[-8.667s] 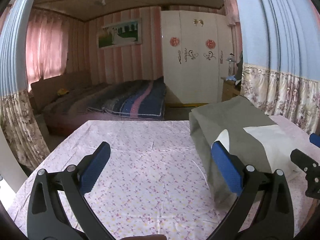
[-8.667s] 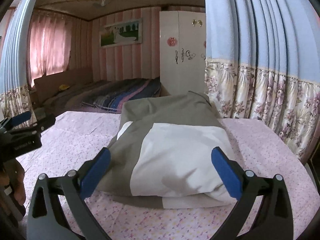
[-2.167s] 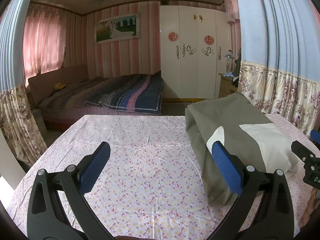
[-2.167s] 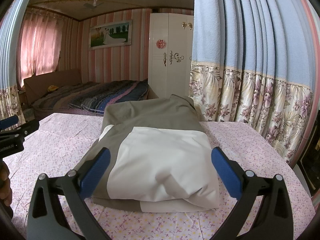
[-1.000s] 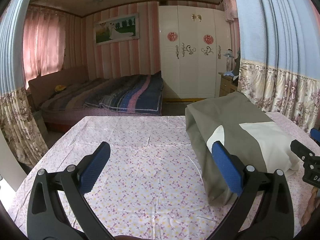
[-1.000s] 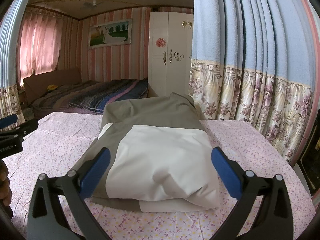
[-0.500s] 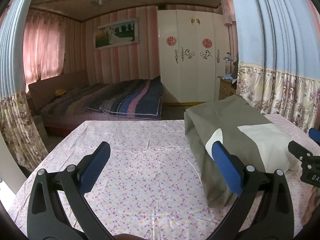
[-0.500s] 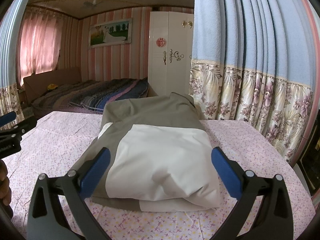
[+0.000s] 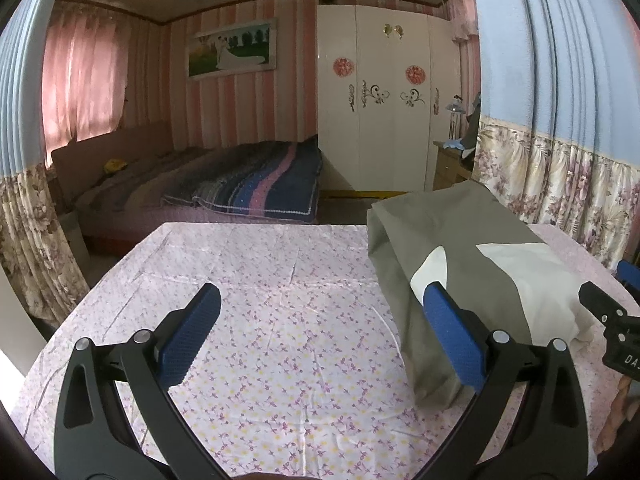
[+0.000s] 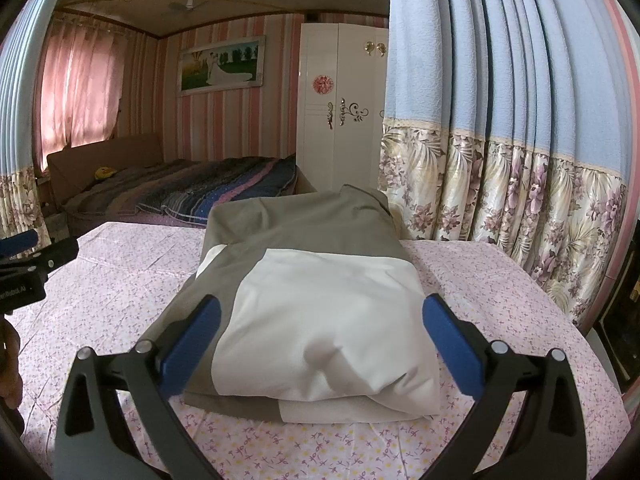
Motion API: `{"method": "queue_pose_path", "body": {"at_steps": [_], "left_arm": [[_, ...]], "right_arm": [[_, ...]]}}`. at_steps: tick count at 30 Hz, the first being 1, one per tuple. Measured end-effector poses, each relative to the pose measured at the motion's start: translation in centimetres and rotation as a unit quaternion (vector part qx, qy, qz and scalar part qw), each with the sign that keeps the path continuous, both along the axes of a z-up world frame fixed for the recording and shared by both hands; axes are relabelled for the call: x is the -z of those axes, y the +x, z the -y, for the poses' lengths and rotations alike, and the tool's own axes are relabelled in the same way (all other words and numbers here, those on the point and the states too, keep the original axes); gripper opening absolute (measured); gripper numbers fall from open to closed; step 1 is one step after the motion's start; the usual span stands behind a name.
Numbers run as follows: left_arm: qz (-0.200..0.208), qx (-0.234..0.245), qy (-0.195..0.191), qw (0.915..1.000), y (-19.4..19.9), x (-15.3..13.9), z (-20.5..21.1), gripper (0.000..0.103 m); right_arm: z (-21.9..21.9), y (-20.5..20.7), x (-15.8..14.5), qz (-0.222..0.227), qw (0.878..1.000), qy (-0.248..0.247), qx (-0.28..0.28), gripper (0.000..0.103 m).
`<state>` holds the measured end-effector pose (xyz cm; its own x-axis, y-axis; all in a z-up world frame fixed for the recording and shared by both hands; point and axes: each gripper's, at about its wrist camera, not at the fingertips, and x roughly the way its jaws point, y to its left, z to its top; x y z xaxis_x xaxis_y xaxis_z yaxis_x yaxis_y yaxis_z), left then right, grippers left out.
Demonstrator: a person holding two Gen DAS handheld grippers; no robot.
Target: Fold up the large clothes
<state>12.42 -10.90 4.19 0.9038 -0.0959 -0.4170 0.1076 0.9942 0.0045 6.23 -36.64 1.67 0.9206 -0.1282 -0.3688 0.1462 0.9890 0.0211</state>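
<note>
Barely shifting since before, both grippers hanging released; folded olive-and-white fabric garment (image 10: 320, 300) lying done on floral-clothed tabletop (image 9: 280, 340), nothing left.

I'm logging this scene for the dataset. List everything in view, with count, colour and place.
folded garment: one, olive-grey and white, lying on the table's right side
table: one, covered in pink floral cloth, foreground
bed: one, striped blue, pink and grey cover, back left
wardrobe: one, white with red ornaments, back wall
framed picture: one, green scene, striped wall
curtains: blue over floral, right side
left gripper: one, black with blue pads, open, above the bare cloth
right gripper: one, black with blue pads, open, either side of the garment's near end
</note>
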Motion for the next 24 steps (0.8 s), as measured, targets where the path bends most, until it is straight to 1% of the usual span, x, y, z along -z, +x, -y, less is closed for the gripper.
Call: {"method": "queue_pose_path", "body": {"at_steps": [24], "left_arm": [[-0.006, 0.000, -0.001, 1.0000, 0.22, 0.25, 0.02, 0.100]], "right_arm": [[0.00, 0.01, -0.01, 0.000, 1.000, -0.001, 0.000, 0.101]]}}
